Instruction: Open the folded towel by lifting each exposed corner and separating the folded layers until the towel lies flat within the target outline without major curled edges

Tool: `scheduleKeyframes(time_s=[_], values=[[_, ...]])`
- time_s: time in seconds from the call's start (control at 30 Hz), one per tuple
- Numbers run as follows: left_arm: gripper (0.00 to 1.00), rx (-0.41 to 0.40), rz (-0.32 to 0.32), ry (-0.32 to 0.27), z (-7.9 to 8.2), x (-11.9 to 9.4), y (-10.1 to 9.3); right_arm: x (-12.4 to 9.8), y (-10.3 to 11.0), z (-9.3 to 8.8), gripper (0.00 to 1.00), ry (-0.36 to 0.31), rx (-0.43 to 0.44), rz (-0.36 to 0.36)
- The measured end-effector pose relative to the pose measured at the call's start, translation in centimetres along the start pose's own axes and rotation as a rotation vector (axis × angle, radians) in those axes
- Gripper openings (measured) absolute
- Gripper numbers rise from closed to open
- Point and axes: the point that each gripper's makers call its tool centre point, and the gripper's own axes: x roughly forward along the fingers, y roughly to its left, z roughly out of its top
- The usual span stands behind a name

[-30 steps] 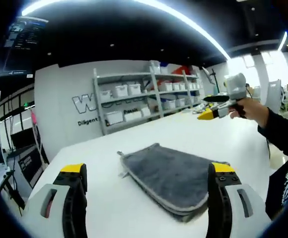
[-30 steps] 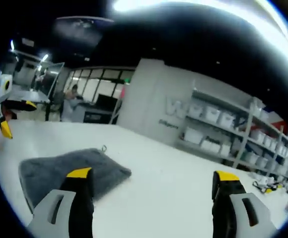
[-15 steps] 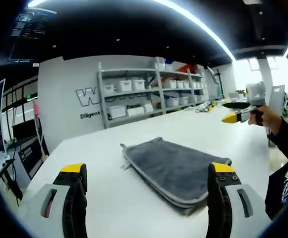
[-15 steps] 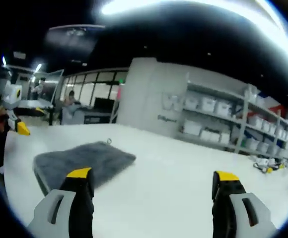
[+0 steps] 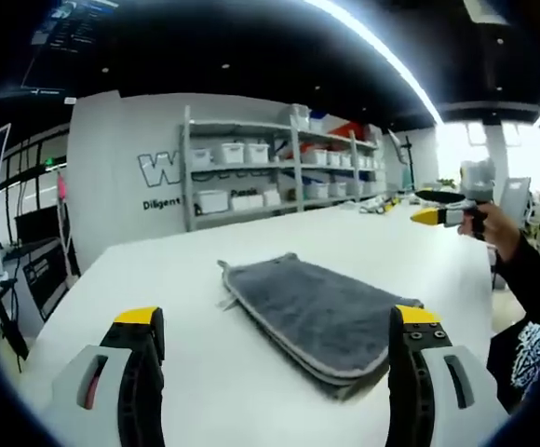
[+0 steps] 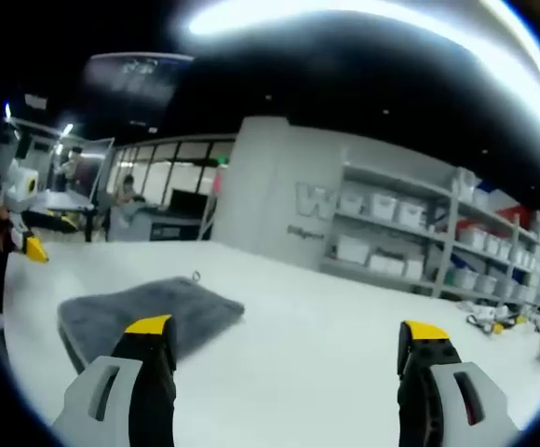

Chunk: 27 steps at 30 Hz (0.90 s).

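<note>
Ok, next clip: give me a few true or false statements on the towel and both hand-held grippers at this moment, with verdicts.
1. The towel lies folded on the table. True.
2. The left hand-held gripper is shut on a towel corner. False: its jaws are open, holding nothing.
3. The right hand-held gripper is open. True.
4. The towel is red. False: it is grey.
5. Shelves with white bins stand behind the table. True.
</note>
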Motion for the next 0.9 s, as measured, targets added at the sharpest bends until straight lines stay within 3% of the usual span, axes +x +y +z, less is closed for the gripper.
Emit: scheduleKeyframes(time_s=[0.37, 0.43, 0.57, 0.63, 0.77, 0.9], values=[[0.96, 0.002, -0.013, 0.025, -0.1, 0.0, -0.7, -0.4, -0.6, 0.3, 1.00, -0.008, -0.003, -0.015], [0.97, -0.032, -0.012, 0.014, -0.3, 0.3, -1.2, -0.5, -0.6, 0.3, 1.00, -0.009, -0.005, -0.014], [1.00, -0.147, -0.081, 0.040, -2.1, 1.0, -3.8, -0.5, -0.6, -0.3, 1.00, 0.003, -0.001, -0.015], [1.00, -0.168, -0.101, 0.052, -2.6, 1.3, -4.4, -0.5, -0.4, -0.3, 1.00, 0.002, -0.002, -0.011], [1.00, -0.159, -0.083, 0.057, -2.8, 1.5, -4.6, -0.7, -0.4, -0.1, 1.00, -0.009, -0.003, -0.009], [1.00, -0.214, -0.097, 0.051, -3.0, 1.6, -5.2, -0.8, -0.6, -0.4, 1.00, -0.002, -0.008, -0.009]])
